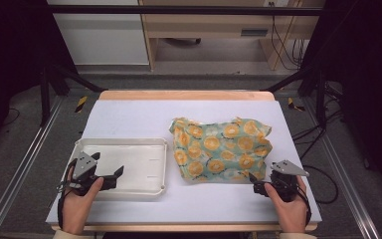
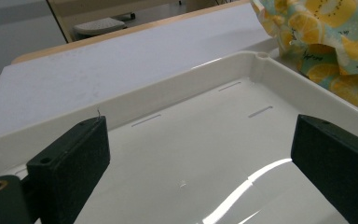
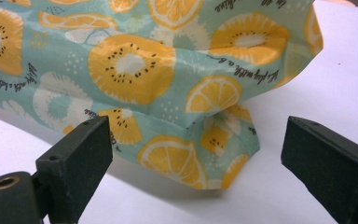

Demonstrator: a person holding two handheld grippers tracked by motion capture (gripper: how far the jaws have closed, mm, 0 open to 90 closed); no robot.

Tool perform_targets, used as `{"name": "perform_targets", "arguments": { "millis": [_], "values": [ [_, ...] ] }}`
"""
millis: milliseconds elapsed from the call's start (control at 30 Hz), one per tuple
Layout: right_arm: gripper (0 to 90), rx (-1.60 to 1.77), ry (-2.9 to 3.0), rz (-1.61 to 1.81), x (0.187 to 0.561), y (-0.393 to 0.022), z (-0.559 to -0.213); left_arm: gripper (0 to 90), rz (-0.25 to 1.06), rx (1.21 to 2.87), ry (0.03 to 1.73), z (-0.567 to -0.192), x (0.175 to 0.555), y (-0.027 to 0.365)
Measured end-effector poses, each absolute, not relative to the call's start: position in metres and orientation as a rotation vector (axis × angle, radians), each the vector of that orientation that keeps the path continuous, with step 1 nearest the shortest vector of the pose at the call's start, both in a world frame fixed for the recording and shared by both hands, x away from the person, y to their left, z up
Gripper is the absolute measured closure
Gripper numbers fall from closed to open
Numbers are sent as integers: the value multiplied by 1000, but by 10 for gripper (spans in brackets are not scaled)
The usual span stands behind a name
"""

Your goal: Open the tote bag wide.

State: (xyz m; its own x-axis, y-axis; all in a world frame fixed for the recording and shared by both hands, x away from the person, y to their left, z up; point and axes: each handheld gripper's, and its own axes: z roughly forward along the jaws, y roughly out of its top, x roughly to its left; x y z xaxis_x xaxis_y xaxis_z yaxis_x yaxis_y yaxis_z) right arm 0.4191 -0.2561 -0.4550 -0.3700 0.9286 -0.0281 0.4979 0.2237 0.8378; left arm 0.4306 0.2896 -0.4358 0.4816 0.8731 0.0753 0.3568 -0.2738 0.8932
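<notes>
Teal cloth (image 1: 221, 148), orange citrus print; white tray (image 1: 129, 144).

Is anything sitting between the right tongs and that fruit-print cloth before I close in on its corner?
Nothing visible. The right tongs stand open, with only bare white table between them and the near corner of the fruit-print cloth. The cloth's corner hangs just ahead of the jaws, not yet between them.

crumpled teal cloth (image 1: 221, 148) with orange fruit print lies beside white tray (image 1: 129, 191).
</notes>
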Motion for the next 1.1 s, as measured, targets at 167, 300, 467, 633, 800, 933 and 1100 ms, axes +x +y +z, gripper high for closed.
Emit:
{"name": "perform_targets", "arguments": {
  "millis": [167, 300, 467, 633, 800, 933, 1100],
  "values": [
    [85, 1303, 1943, 1041, 417, -253, -450, 48, 737, 1862, 1038, -436, 430, 289],
    [95, 1286, 1951, 1061, 421, -247, -433, 49, 748, 1870, 1038, -436, 430, 289],
    [107, 1234, 1995, 984, 435, -240, -405, 50, 771, 1875, 1037, -436, 429, 288],
    [104, 1176, 2010, 948, 456, -236, -372, 51, 785, 1884, 1032, -436, 429, 288],
    [94, 1154, 2052, 931, 479, -231, -354, 51, 787, 1906, 1018, -437, 429, 284],
    [74, 1155, 2073, 897, 501, -228, -345, 52, 798, 1918, 1009, -437, 428, 282],
    [64, 1158, 2081, 858, 522, -224, -344, 52, 804, 1926, 1005, -437, 428, 282]
  ]
}}
